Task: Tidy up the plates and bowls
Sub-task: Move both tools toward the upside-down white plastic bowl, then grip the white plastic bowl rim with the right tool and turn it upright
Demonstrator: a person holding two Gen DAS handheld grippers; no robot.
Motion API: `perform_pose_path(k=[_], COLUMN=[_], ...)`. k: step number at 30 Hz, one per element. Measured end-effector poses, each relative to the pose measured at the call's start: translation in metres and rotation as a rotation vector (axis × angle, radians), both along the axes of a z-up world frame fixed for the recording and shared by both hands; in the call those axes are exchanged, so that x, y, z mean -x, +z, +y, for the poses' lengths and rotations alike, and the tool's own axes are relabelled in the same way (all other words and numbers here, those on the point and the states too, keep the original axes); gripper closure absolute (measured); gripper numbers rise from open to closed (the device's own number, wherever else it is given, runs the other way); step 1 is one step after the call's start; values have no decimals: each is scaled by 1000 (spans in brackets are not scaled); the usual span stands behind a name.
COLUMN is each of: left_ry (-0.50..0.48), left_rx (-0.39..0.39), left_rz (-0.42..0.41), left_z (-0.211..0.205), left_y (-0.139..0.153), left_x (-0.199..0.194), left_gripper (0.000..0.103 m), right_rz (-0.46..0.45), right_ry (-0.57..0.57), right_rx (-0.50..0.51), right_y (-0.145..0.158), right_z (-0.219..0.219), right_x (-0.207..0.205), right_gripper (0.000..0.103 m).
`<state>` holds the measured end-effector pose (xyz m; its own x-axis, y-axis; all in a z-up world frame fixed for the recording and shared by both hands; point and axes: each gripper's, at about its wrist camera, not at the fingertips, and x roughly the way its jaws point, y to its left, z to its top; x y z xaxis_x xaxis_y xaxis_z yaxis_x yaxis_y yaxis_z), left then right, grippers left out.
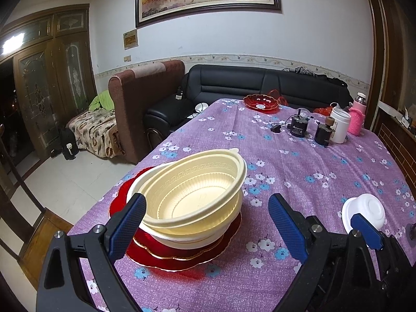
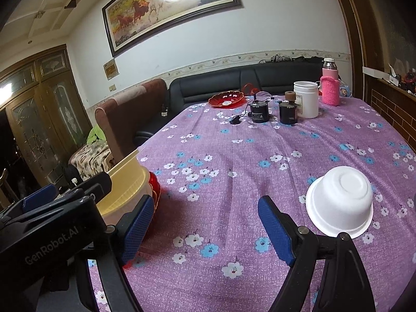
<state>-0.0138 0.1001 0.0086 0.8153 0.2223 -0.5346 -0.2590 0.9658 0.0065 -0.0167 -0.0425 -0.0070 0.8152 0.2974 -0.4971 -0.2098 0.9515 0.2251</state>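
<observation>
Left gripper (image 1: 208, 223) spread wide around stacked cream bowls (image 1: 192, 189) on a red plate (image 1: 182, 254). Right gripper (image 2: 208, 226) spread, empty, beside an upturned white bowl (image 2: 340, 202) on the tablecloth (image 2: 234, 150).

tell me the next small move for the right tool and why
Probably swing the right tool rightward toward the small white bowl. It lies upside down, alone on the purple tablecloth, while the cream bowls are already stacked on the red plate. The right tool is open and holds nothing, so that loose bowl looks like the next pick.
</observation>
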Motion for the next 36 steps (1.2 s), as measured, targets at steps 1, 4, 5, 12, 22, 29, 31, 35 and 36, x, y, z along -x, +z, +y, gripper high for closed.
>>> perform_pose_path(k=[1, 4, 5, 12, 22, 29, 31, 35, 36], left_ry=[-2, -30, -37, -223, -503, -410, -389, -382, -375], left_rx=[1, 18, 22, 98, 311, 95, 26, -78, -99], left_rz=[1, -21, -31, -100, 181, 250, 261, 300, 300], left_z=[0, 0, -1, -32, -117, -151, -156, -170, -172], left_y=[0, 5, 8, 31, -19, -63, -72, -89, -92], left_x=[0, 4, 5, 8, -77, -125, -132, -141, -141], left_gripper=[8, 8, 8, 8, 8, 9, 14, 19, 29], right_rz=[2, 8, 10, 61, 206, 312, 340, 344, 348], right_ry=[1, -3, -16, -209, -272, -267, -253, -178, -161], right_rx=[0, -20, -25, -145, -408, -547, -582, -651, -659], right_y=[-1, 0, 0, 5, -39, -77, -84, -86, -86], right_z=[-1, -12, -19, -129, -240, -261, -262, -258, -256], right_x=[0, -3, -4, -30, -70, -83, -87, -91, -92], right_gripper=[17, 17, 17, 17, 17, 17, 17, 16, 15])
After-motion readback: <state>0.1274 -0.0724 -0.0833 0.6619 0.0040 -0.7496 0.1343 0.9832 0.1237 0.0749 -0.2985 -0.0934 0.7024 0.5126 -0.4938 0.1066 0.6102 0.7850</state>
